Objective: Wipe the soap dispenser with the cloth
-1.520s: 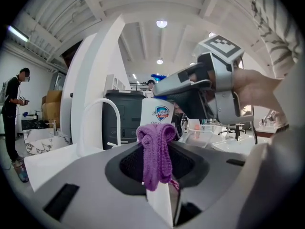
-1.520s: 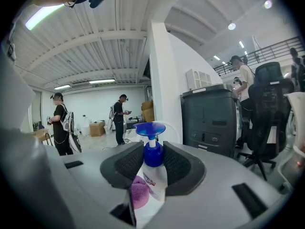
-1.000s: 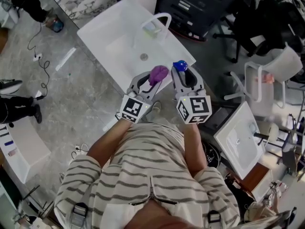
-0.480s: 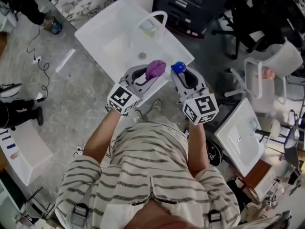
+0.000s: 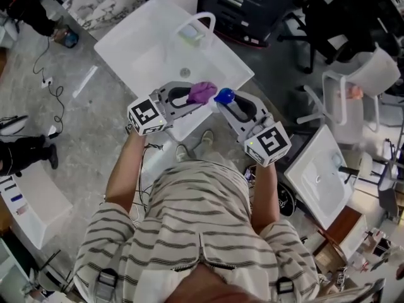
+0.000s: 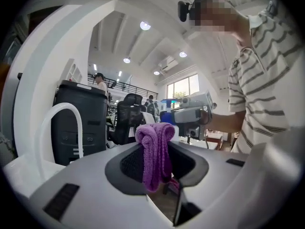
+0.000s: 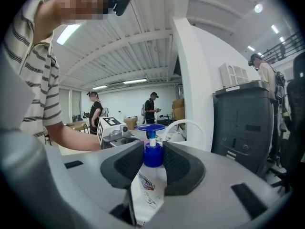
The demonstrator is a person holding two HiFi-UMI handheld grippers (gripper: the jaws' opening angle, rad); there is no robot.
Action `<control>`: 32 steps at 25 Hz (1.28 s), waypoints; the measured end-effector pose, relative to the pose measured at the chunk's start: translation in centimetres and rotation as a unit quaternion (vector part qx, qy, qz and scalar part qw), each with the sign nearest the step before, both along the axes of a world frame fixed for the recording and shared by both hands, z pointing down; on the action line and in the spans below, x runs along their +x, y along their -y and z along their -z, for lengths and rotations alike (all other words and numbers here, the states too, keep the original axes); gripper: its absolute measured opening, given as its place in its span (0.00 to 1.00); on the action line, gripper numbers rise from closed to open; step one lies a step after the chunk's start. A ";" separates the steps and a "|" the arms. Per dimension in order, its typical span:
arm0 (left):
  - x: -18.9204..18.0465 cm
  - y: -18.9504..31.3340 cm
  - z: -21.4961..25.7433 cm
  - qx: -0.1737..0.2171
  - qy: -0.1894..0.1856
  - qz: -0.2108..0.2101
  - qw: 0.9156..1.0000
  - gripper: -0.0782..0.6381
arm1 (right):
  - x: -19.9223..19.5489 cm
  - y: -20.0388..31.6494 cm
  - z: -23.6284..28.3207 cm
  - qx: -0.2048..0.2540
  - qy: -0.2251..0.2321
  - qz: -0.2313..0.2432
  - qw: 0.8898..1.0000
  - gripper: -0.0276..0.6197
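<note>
**Left tongs (image 5: 203, 98) clamp a purple terry cloth (image 5: 202, 91); right tongs (image 5: 225, 103) clamp a white plastic soap dispenser (image 5: 223, 96)**

Left tongs (image 6: 156, 149) are clenched on the cloth (image 6: 153, 163). It is bunched into a folded wad that stands up between the two dark pads and rises above them, with its lower end hanging down into the gap.

Right tongs (image 7: 153, 157) are closed on the dispenser (image 7: 147, 191). The pads press on the blue collar at the neck, the flat blue pump head stands up above them, and the white labelled body hangs below.

In the head view both tools sit at the centre of the frame, held in the air with their tips turned toward each other. The cloth is at the left and the blue pump top just beside it at the right — whether the two touch cannot be told.

Both hang over the lower right edge of a white rectangular sink (image 5: 142, 46), which fills the upper middle of the frame. A white arched faucet (image 5: 197, 23) stands at the sink's far side. Grey stone floor (image 5: 88, 137) lies to the left, and the person's striped shirt (image 5: 196, 232) fills the bottom of the frame.
</note>
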State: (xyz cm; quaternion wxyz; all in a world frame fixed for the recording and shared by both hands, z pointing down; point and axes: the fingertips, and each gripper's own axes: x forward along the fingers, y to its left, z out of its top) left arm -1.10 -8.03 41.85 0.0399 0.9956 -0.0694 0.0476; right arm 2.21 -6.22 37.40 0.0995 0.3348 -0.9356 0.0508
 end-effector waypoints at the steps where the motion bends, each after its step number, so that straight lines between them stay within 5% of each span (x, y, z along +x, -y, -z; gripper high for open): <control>1: 0.1 -0.2 0.1 0.001 -0.001 -0.011 1.000 0.28 | -0.1 -0.2 0.1 -0.001 0.004 0.009 1.000 0.25; 10: 0.6 -1.8 -0.1 -0.014 -0.015 -0.099 0.995 0.27 | -0.9 -2.5 0.5 -0.003 0.027 0.091 0.995 0.25; 23: 1.2 -3.7 -1.2 -0.059 -0.016 -0.174 0.983 0.27 | -2.6 -5.0 2.6 -0.016 0.089 0.174 0.981 0.25; 32: 0.1 -4.1 -3.0 -0.081 -0.001 -0.172 0.982 0.27 | -1.9 -4.1 2.6 -0.029 0.104 0.152 0.982 0.25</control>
